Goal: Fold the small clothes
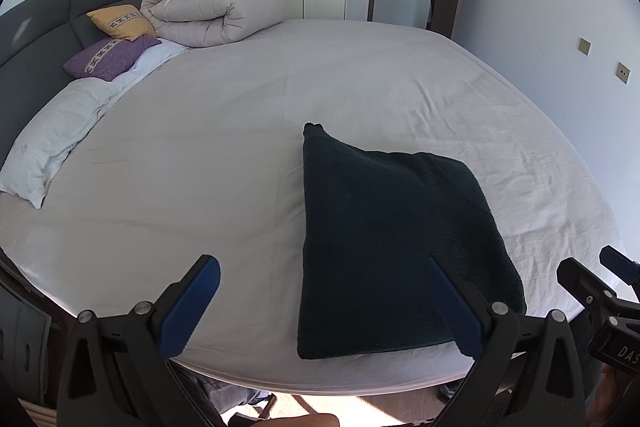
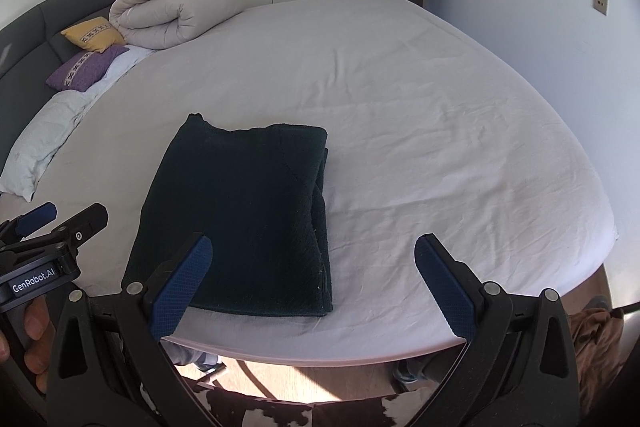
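A dark green knitted garment (image 1: 392,239) lies folded into a flat rectangle near the front edge of the bed (image 1: 240,147). The right wrist view shows the same garment (image 2: 244,223) left of centre. My left gripper (image 1: 324,303) hovers open above the bed's front edge, its right finger over the garment's near corner and nothing between its blue pads (image 1: 192,311). My right gripper (image 2: 312,283) is open too, held above the garment's near right corner, empty. Each gripper shows at the edge of the other's view: the right gripper (image 1: 600,279) and the left gripper (image 2: 52,223).
A rolled beige duvet (image 1: 212,11), a yellow cushion (image 1: 120,21), a purple cushion (image 1: 108,57) and a white pillow (image 1: 52,147) sit by the grey headboard (image 1: 36,39) at far left. Wardrobes and a door stand behind. A hand (image 2: 36,339) holds the left gripper.
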A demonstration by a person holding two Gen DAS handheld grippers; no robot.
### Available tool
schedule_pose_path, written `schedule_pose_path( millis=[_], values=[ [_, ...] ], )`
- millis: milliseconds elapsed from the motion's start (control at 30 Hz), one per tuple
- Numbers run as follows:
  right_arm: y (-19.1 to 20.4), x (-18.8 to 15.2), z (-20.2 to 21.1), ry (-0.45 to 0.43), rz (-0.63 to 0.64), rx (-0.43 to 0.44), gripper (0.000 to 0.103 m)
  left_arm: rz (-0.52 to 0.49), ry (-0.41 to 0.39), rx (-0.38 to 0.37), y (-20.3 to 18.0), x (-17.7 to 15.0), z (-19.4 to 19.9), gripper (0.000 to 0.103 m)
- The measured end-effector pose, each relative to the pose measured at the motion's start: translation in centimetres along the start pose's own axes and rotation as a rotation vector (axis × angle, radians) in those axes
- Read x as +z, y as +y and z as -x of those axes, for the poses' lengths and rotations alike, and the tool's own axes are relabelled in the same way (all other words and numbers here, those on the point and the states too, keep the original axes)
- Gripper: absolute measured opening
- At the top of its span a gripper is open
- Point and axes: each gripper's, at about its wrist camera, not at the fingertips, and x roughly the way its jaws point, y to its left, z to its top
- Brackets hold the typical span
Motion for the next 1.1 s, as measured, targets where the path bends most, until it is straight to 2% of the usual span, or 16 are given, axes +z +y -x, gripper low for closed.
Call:
schedule_pose_path(
  millis=[1100],
  values=[
    [0.6,-0.6,-1.5,0.033,-0.005,-0.001,0.103,-0.010,0.027,-0.007,-0.3,-0.5,-0.9,0.103]
  ],
)
